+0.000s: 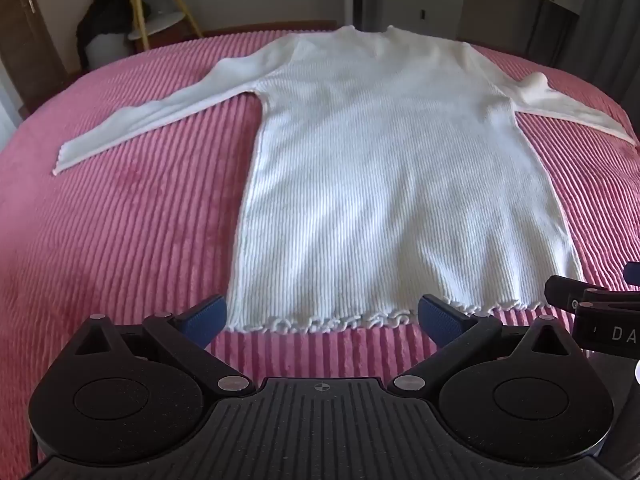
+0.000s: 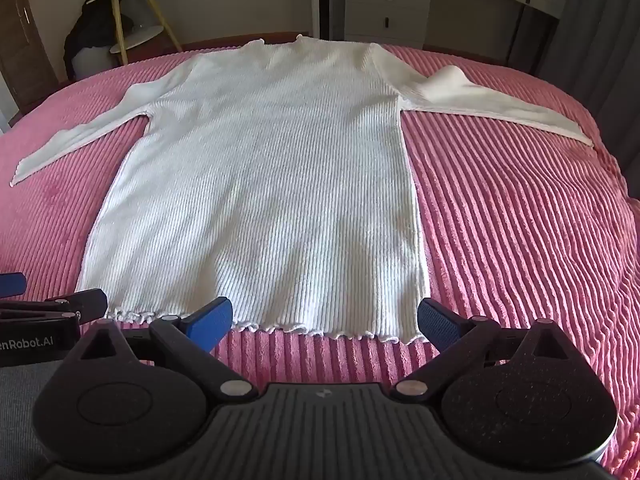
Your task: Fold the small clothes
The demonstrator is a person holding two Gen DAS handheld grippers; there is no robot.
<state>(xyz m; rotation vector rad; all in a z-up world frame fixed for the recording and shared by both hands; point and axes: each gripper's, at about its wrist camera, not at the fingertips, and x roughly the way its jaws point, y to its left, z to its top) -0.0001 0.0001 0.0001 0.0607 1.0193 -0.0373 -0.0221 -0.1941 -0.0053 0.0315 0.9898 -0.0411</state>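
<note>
A white ribbed long-sleeved sweater lies flat on the pink bed, both sleeves spread out, ruffled hem nearest me. It also shows in the right wrist view. My left gripper is open and empty, just short of the hem's left half. My right gripper is open and empty, just short of the hem's right half. The right gripper's edge shows in the left wrist view, and the left gripper's edge in the right wrist view.
A pink ribbed bedspread covers the bed, seen too in the right wrist view. Beyond the bed stand a yellow-legged stand with dark clothes and a grey cabinet.
</note>
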